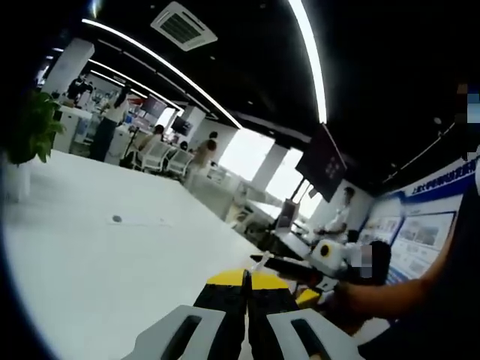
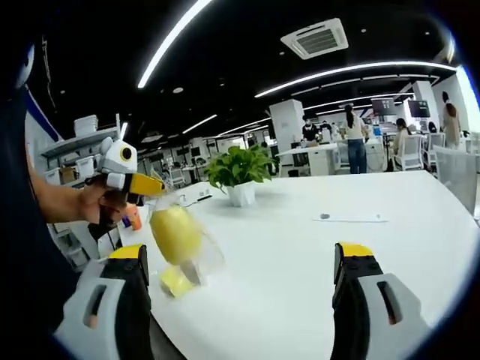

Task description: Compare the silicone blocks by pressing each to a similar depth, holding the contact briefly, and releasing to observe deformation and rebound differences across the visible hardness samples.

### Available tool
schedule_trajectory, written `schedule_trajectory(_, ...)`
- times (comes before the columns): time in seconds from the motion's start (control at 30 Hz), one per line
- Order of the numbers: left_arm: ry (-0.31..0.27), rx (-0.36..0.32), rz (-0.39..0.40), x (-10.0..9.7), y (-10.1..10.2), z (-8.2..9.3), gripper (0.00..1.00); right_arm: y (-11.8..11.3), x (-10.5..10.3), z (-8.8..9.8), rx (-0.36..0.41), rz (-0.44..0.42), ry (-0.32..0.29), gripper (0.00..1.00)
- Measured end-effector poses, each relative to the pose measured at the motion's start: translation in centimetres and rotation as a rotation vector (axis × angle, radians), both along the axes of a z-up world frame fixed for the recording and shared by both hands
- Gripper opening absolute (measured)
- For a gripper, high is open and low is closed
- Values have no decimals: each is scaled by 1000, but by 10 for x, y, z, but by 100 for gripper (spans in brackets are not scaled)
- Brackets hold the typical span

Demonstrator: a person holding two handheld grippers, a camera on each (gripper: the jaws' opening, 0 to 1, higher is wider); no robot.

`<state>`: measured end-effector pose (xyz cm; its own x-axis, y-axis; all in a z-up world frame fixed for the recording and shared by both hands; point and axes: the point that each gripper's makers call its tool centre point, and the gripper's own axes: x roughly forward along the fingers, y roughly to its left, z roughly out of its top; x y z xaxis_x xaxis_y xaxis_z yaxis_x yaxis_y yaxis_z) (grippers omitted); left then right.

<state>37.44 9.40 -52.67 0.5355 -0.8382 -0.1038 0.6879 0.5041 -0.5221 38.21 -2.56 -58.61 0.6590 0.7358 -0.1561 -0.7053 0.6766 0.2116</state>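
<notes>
In the left gripper view I see my left gripper [image 1: 247, 289] low in the picture, with its two black jaws pressed together so that the yellow tips meet and nothing is between them. It hangs over a large white table [image 1: 90, 255], and the table is mostly bare here; a small dark spot [image 1: 116, 219] lies on a thin white sheet far from the jaws. At the left edge stands a green potted plant [image 1: 30, 127]. From the right side the right gripper [image 1: 259, 260] comes into this view, held by a hand [image 1: 352, 296], with a bare forearm behind it. In the right gripper view my right gripper [image 2: 241, 259] has its jaws spread wide, one at each side of the bottom, with only bare table [image 2: 300, 255] in the gap. Between them and a little to the left, a yellow silicone block [image 2: 177, 232] appears, blurred, with a smaller yellow piece [image 2: 177, 281] under it and something clear around it; I cannot tell if it rests on the table or hangs in the air. The yellow tips of the other gripper reach just above it, and I cannot tell if they touch it. The same plant [image 2: 240, 169] in its white pot stands farther back on the table. Several people [image 2: 352, 139] are at desks in the background.
</notes>
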Motion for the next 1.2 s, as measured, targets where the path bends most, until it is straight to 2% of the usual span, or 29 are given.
schedule_trajectory(0.27, 27, -6, 14, -2, -4, -12, 0, -11, -8, -15, -7, -25, 37, 97)
schedule_trajectory(0.37, 37, -14, 15, -3, -6, -15, 0, -12, -11, -18, -12, -25, 33, 96)
schedule_trajectory(0.43, 44, -14, 18, -4, -7, -18, 0, -13, -12, -18, -22, -32, 3, 96)
schedule_trajectory(0.53, 56, -14, 21, -6, -11, -25, 0, -13, -15, -22, -17, -31, 30, 96)
schedule_trajectory(0.73, 87, -26, 31, -9, -15, -35, 0, -15, -20, -29, -23, -29, 47, 96)
schedule_trajectory(0.9, 104, -19, 33, -11, -19, -43, 0, -18, -23, -33, -36, -28, 25, 96)
schedule_trajectory(1.03, 127, -24, 45, -11, -20, -54, 0, -21, -26, -46, -58, -24, 23, 97)
schedule_trajectory(1.2, 158, -29, 53, -12, -22, -66, 0, -29, -30, -61, -90, -37, 51, 97)
